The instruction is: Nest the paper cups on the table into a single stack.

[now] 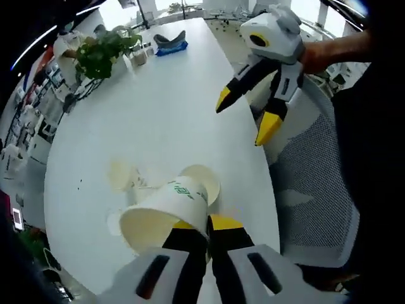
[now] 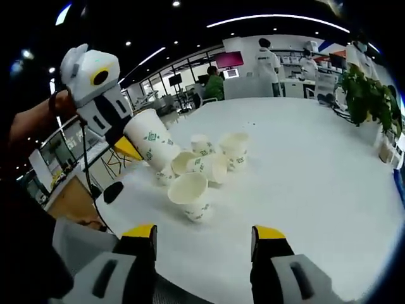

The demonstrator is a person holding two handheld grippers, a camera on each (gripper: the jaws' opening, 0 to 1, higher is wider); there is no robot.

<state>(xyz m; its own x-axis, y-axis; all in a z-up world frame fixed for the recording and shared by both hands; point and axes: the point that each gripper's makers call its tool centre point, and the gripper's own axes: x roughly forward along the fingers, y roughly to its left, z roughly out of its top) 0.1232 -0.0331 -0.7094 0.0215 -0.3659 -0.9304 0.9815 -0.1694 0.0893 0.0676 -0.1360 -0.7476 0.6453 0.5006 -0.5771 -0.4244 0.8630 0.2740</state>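
The left gripper [image 1: 197, 235] is clamped on the rim of a paper cup [image 1: 166, 212], its yellow-tipped jaws pinching the cup wall between them. In the right gripper view that same gripper [image 2: 124, 140] holds the cup [image 2: 152, 147] tilted above the table [image 2: 316, 171], mouth pointing down toward the pile.

The rest of the cups [image 2: 205, 166] lie in a loose cluster on the white table. Some stand, some lie on their sides and touch one another. One cup [image 2: 192, 195] lies nearest the right gripper, its open mouth facing up and toward the camera. In the left gripper view another cup [image 1: 204, 181] shows just behind the held one, mouth up.

The right gripper [image 2: 204, 242] hovers over the near table edge with its jaws wide apart and nothing between them. In the left gripper view it [image 1: 243, 117] hangs above the table's edge, fingers spread, held by a hand [image 1: 329, 54].

A potted plant [image 1: 101, 54] stands at the far end of the table, with a blue item [image 1: 171, 43] near it. A mesh chair [image 1: 316, 183] sits beside the table
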